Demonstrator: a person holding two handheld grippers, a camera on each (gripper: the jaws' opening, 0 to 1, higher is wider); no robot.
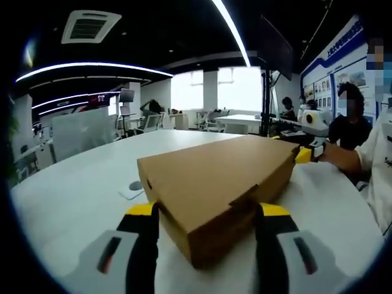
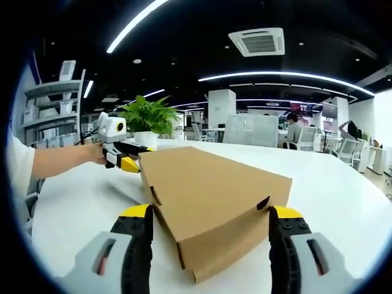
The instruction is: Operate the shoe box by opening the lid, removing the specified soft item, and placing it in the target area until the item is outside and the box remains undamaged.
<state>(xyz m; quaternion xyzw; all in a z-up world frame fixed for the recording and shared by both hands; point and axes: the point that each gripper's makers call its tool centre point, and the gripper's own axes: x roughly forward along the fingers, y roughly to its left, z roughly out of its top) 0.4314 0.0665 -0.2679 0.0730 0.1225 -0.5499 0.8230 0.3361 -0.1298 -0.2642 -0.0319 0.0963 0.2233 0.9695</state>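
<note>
Left gripper view: the closed brown cardboard shoe box (image 1: pixel 217 184) lies on the round white table (image 1: pixel 73 202), one end between the spread jaws of the left gripper (image 1: pixel 208 236) (contact unclear). Right gripper view: the right gripper (image 2: pixel 211 245) straddles the opposite end, jaws likewise apart.

One shoe box (image 1: pixel 214 184), two claws (image 1: pixel 207 214) (image 2: pixel 210 217), one potted plant (image 2: pixel 149 119)

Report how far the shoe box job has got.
Nothing looks done: the shoe box sits on the white table with its lid closed. In hand: left gripper and right gripper each straddle a box end, jaws open. Left: opening the lid, removing the soft item, placing it.
</note>
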